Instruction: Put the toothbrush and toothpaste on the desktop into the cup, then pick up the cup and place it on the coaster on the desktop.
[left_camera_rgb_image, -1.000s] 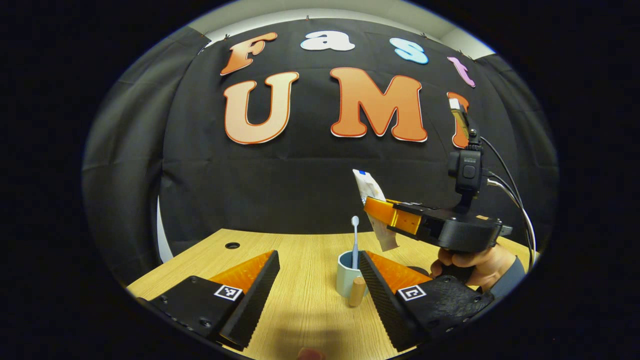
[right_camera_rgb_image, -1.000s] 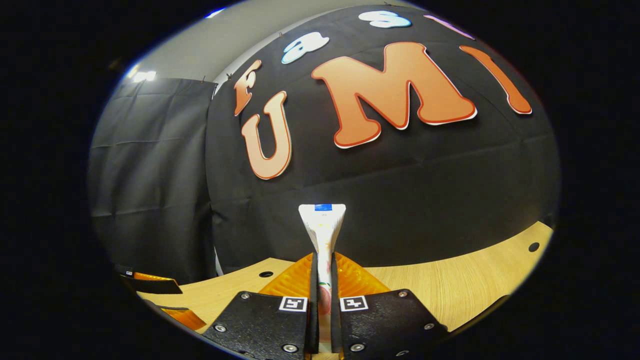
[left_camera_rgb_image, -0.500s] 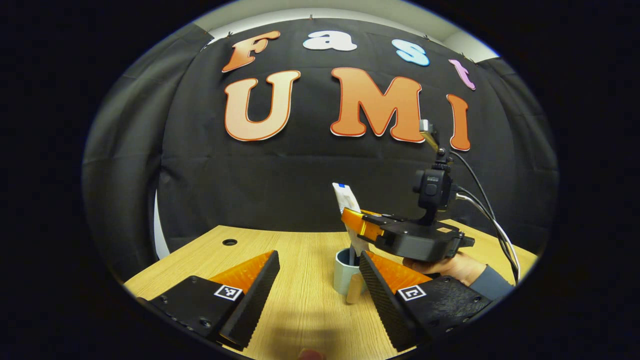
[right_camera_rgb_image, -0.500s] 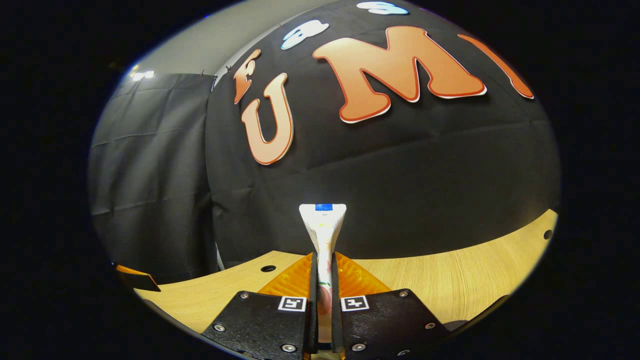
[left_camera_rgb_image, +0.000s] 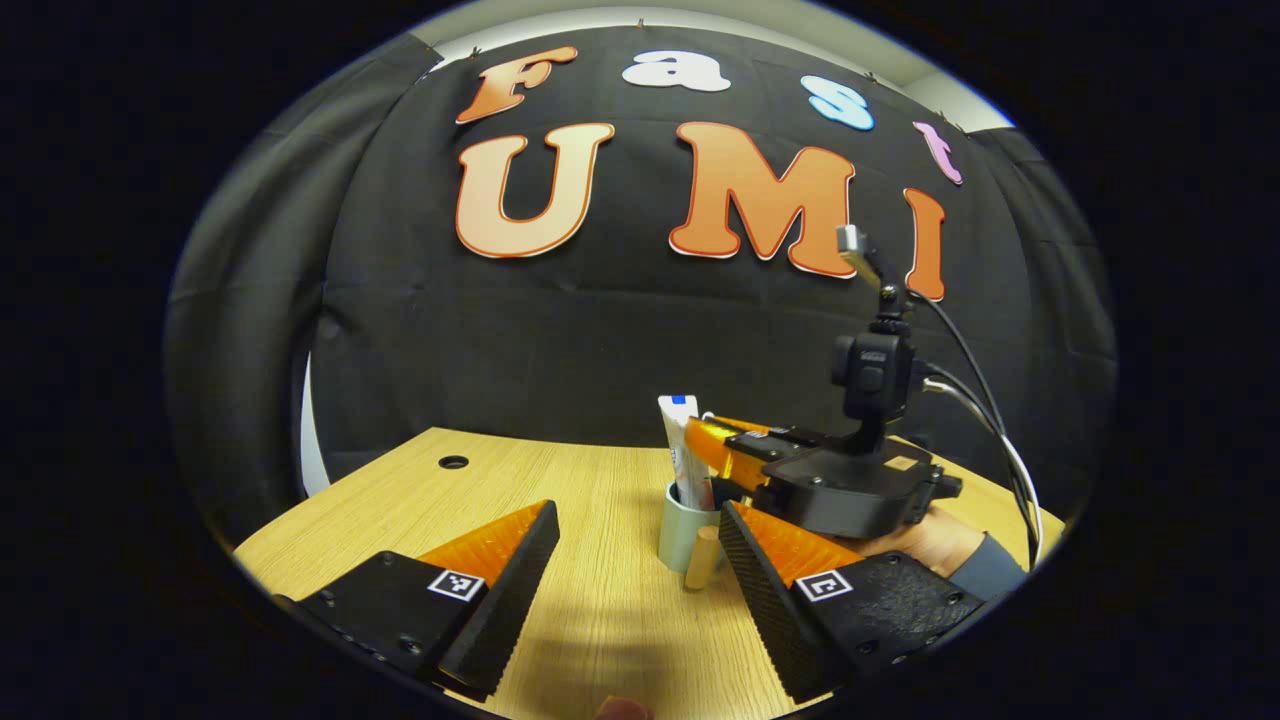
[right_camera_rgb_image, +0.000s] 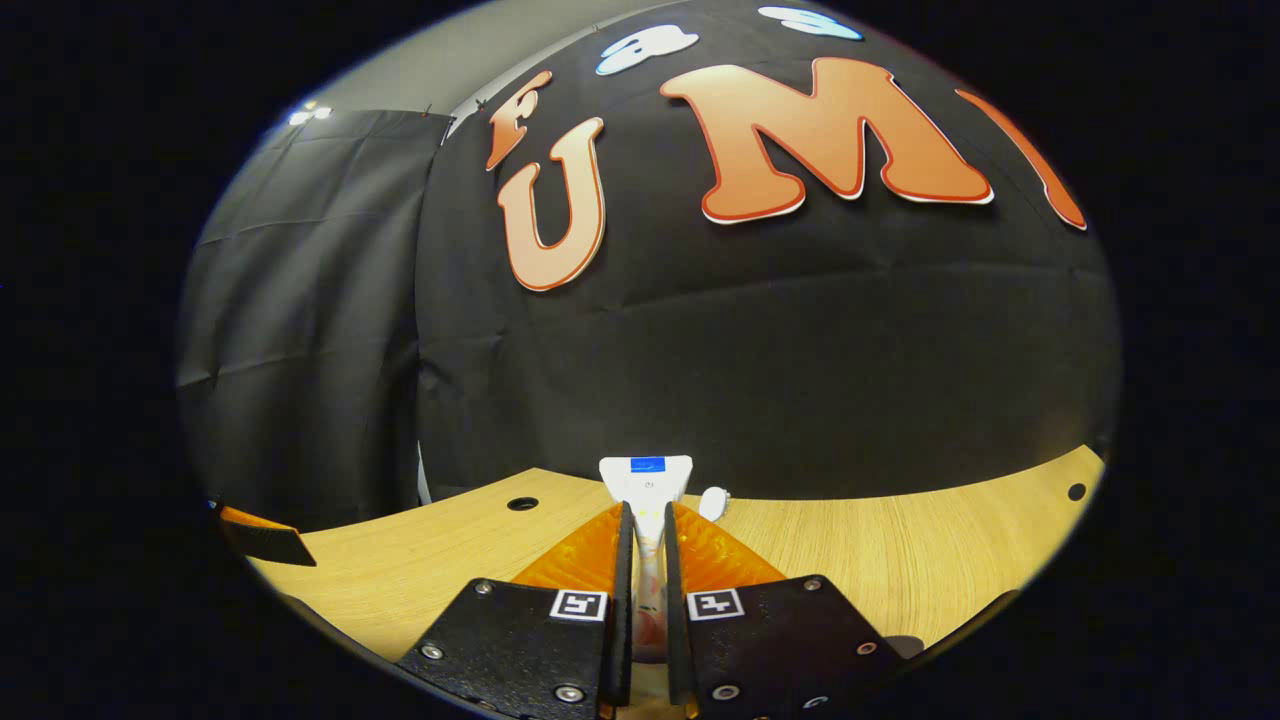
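You are on the second insertion: your right gripper (right_camera_rgb_image: 642, 545) has its jaws pressed flat against both faces of the white soft-plastic toothpaste tube with the blue mark at its crimped end (right_camera_rgb_image: 646, 480), and that tube stands upright with its lower part already inside the pale grey-green cylindrical cup (left_camera_rgb_image: 685, 528). In the right gripper view a small white rounded tip, most likely the head of the white slender toothbrush (right_camera_rgb_image: 713, 502), peeks up just beside the tube, so the brush appears to be in the cup already.

Your left gripper (left_camera_rgb_image: 640, 590) hangs low over the light wood-grain counter (left_camera_rgb_image: 560, 480) with its jaws spread wide and nothing between them; the cup sits just ahead of them.

Next, you probably need to part the right jaws and let the tube settle against the cup wall, then back away without dragging it out. After that the cup has to be gripped and carried to the coaster, which I cannot pick out here.

The tube is flattened and pliable, wide at the crimp. The cup is smooth and matte, with a short rounded wooden handle (left_camera_rgb_image: 699, 557) sticking out of its near side.
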